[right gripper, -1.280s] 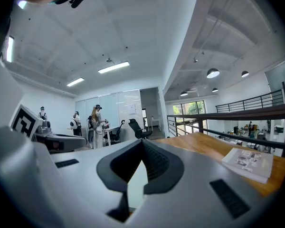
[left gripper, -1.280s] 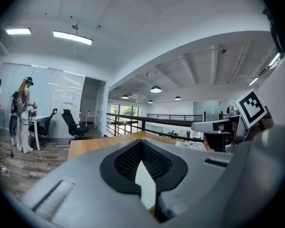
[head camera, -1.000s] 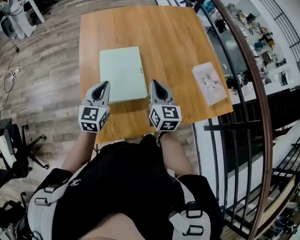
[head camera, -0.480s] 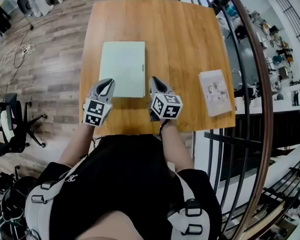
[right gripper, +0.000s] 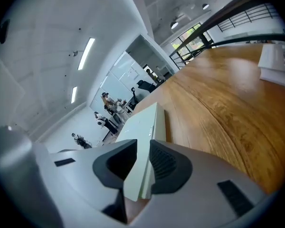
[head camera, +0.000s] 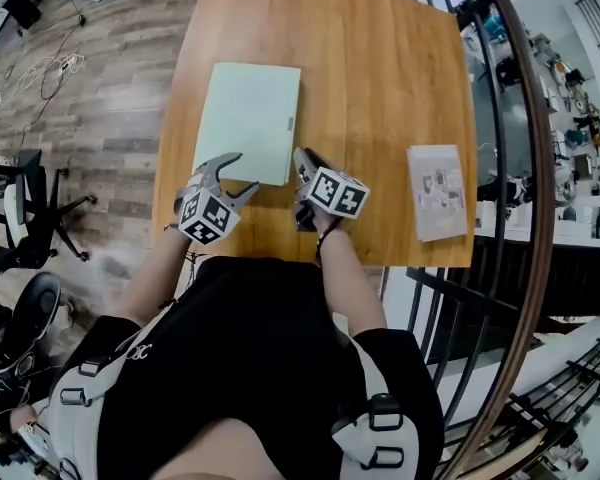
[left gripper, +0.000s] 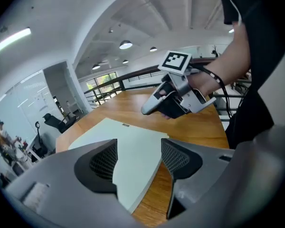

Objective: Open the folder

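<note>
**Both claws at the near edge of the closed folder**

The pale green folder (head camera: 248, 120) lies flat and closed on the left half of the wooden bench (head camera: 380, 78). Its long sides run away from the person.

The left claw (head camera: 238, 174) is at the folder's near edge, angled downward. Its jaws have just been opening and now stand wide apart. The left gripper view shows a near corner of the folder in the gap between them, with both pads clear of it, so this claw has hold of nothing.

The right claw (head camera: 302, 160) is at the folder's near right corner, just beside the left one. Its jaws are only a narrow gap apart, and that corner shows edge-on in the gap. The pads seem not to press on it, though the close view leaves this uncertain.

A printed leaflet (head camera: 438, 190) lies on the right side of the bench, well apart from the folder and near the dark railing (head camera: 500, 118).
</note>
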Demonstrator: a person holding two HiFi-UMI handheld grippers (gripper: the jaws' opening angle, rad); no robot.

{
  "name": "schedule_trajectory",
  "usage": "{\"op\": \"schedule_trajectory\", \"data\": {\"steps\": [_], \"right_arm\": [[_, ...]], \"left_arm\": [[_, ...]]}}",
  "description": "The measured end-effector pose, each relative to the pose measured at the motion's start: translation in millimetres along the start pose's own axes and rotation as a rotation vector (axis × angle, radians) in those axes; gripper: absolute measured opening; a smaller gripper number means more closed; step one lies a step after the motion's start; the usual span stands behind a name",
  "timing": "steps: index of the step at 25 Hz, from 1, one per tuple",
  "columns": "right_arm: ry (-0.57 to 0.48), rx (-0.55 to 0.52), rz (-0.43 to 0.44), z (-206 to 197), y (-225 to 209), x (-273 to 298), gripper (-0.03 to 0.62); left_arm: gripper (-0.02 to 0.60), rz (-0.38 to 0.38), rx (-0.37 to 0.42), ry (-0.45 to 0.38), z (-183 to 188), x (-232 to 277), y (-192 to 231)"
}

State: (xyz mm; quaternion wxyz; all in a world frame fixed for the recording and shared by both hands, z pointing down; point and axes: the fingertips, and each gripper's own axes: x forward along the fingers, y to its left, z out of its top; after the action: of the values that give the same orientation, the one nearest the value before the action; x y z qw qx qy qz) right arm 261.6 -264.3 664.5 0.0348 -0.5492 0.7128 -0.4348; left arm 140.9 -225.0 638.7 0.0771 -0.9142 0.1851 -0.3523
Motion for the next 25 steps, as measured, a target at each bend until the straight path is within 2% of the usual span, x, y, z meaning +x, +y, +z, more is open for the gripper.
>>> {"op": "schedule_trajectory", "data": {"steps": [5, 8, 15, 18, 19, 20, 21, 25], "right_arm": [[0.084, 0.017, 0.019, -18, -14, 17, 0.072], [0.116, 0.052, 0.034, -25, -22, 24, 0.074], [0.169, 0.143, 0.094, -39, -26, 37, 0.074], [0.185, 0.160, 0.119, -40, -23, 42, 0.072], [0.185, 0.164, 0.129, -39, -22, 42, 0.071], [0.185, 0.168, 0.138, -39, -21, 42, 0.067], [0.184, 0.173, 0.146, -39, -21, 42, 0.065], [0.192, 0.214, 0.170, -40, -23, 41, 0.060]], "left_arm": [[0.293, -0.047, 0.091, 0.099, -16, 25, -23], [0.295, -0.047, 0.139, 0.165, -29, 38, -28], [0.293, -0.078, 0.164, 0.286, -58, 55, -42], [0.289, -0.040, 0.155, 0.301, -60, 57, -36], [0.270, -0.018, 0.153, 0.297, -59, 57, -32], [0.213, 0.004, 0.156, 0.291, -59, 57, -29], [0.198, 0.020, 0.161, 0.284, -59, 58, -27], [0.186, 0.035, 0.154, 0.269, -58, 58, -29]]}}
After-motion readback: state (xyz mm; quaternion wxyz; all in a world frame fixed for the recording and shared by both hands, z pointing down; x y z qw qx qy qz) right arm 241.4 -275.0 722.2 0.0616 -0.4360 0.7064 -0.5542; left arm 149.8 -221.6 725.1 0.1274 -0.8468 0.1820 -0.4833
